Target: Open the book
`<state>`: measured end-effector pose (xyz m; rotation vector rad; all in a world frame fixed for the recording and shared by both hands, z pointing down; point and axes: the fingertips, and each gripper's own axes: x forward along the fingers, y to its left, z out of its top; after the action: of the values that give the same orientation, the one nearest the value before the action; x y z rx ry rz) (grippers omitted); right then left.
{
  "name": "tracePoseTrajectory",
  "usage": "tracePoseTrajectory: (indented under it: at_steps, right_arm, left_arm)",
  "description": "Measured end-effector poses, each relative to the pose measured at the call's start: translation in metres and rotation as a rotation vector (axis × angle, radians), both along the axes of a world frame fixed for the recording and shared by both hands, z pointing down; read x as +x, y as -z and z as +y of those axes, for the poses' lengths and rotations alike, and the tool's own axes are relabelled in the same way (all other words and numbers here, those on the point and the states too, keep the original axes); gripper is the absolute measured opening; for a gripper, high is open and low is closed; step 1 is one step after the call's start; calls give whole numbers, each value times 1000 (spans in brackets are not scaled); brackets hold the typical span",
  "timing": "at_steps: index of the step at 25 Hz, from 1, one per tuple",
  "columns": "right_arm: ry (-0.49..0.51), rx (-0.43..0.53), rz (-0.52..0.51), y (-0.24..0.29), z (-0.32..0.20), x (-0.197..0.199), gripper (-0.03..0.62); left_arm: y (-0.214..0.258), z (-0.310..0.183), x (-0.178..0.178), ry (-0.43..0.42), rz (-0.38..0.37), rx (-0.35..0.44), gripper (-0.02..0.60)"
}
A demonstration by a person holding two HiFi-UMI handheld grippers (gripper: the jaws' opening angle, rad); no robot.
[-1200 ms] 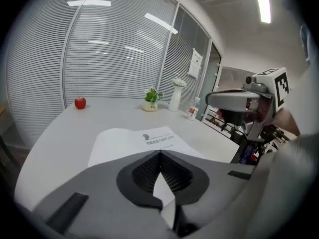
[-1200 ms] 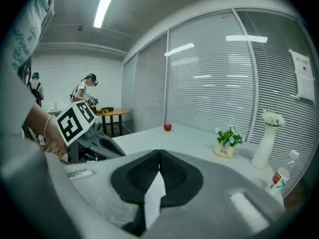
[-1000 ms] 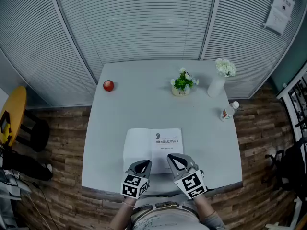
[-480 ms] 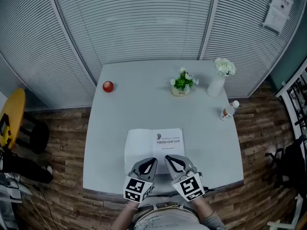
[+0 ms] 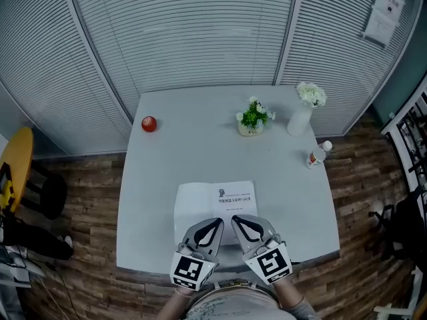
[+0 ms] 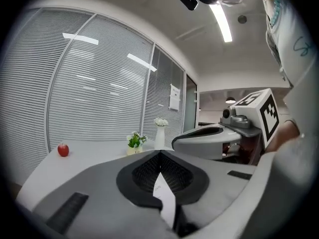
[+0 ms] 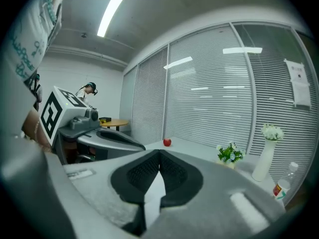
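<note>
While the book [image 5: 215,202] lies spread flat at the near edge of the worktop [image 5: 160,179], I note both tools have lifted slightly in the last second. Entry, left gripper [image 5: 215,224]: jaws closed on a white paper edge [image 6: 164,195]. Entry, right gripper [image 5: 236,221]: jaws closed on a white strip [image 7: 153,195] (pages, I judge). Opening looks nearly done.
</note>
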<state>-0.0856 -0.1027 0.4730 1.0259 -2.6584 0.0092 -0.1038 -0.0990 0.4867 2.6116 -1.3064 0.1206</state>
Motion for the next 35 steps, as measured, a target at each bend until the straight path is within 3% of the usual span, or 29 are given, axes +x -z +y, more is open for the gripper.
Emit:
tracePoseTrajectory:
  at_steps: [3,15,22,27,31,35]
  right_arm:
    - [-1,22,-9,6,-3,-2,3]
    - [-41,60,-79,39,-8,-6,3]
    - [-56,89,-129,61,-10,-1,3]
    - [-61,87,-136,64,-10,4,3]
    - [-74,69,-137,62,-13,10,2]
    - [-78,56,-121,55,-16,14,2]
  left_arm:
    - [7,-5,-2,-8,58,-2,-2]
    - [54,-12,-6,-25,97,69,-2]
    - [73,-14,-5,-21,95,99,-2]
    - [72,-13,0,-26,118,78,-2]
    - [62,-13,3,-27,62,96,-2]
    - [60,-15,2,-22,71,88,-2]
